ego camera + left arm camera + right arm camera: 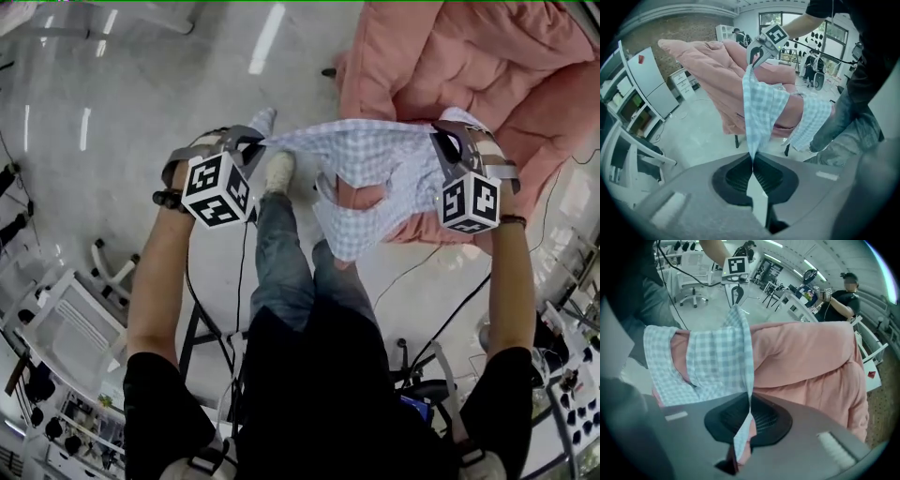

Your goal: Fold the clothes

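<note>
Overhead first: you hold the checked garment in the air between both grippers, above your legs and in front of the pink duvet. The left gripper has one top corner and the right gripper has the other. The upper edge runs nearly taut between them, and the rest sags below it.

Next, the left gripper view: your jaws are pressed together on a narrow edge of the cloth, which rises from them toward the other gripper. Only a little fabric sits between the pads.

Last, the right gripper view: these jaws pinch the cloth too, with a strip of it running down through the pads and out behind them.

Judging by the droop, the garment is thin, light and limp. It will likely swing and fold wherever it is left unsupported. Take hold at corners, hems or seams, where the doubled cloth gives the pads more to bite on. A shallow pinch like the left one may slip if you pull hard.
</note>
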Demonstrator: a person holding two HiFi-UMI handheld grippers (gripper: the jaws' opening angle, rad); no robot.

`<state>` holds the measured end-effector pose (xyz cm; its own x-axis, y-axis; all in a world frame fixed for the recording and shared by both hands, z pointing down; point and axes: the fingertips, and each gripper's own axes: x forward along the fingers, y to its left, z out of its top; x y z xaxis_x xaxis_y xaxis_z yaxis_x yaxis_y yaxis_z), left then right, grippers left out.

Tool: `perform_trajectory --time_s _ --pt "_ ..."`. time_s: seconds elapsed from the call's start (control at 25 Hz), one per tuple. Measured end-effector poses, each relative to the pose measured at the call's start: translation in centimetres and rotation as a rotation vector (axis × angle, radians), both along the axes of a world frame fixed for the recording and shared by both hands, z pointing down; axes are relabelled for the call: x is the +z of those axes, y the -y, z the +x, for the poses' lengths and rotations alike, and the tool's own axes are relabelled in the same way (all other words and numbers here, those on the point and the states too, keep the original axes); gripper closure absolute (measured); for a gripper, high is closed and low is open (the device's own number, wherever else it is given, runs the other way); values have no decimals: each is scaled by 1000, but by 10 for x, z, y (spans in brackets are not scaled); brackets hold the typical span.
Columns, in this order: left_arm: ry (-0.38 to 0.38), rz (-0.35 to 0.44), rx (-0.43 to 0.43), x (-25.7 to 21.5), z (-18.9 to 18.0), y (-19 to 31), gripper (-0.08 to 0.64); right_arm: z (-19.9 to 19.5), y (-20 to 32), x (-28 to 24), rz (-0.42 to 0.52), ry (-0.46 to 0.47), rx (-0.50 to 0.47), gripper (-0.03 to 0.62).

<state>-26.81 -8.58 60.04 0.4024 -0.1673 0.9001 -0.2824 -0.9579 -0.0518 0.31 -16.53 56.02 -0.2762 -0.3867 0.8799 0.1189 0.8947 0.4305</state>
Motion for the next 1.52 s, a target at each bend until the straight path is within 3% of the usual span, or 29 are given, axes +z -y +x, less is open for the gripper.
perform_trajectory --time_s 0.24,0.64,0.84,1.04,1.28,1.52 --pt "58 91 -95 -17 11 -38 552 19 -49 -30 47 46 -22 580" --pt "35 177 -262 -54 7 -95 552 38 -127 -79 90 132 50 580" --pt "20 237 -286 -52 4 -120 552 41 -168 -88 110 150 125 580" --pt "11 230 -308 -35 5 -158 552 44 -219 -70 87 147 150 580" --pt "21 221 -364 -19 1 -194 552 47 -247 -48 67 214 242 580" --pt "11 167 -427 17 4 -233 551 48 -281 -17 28 195 233 580"
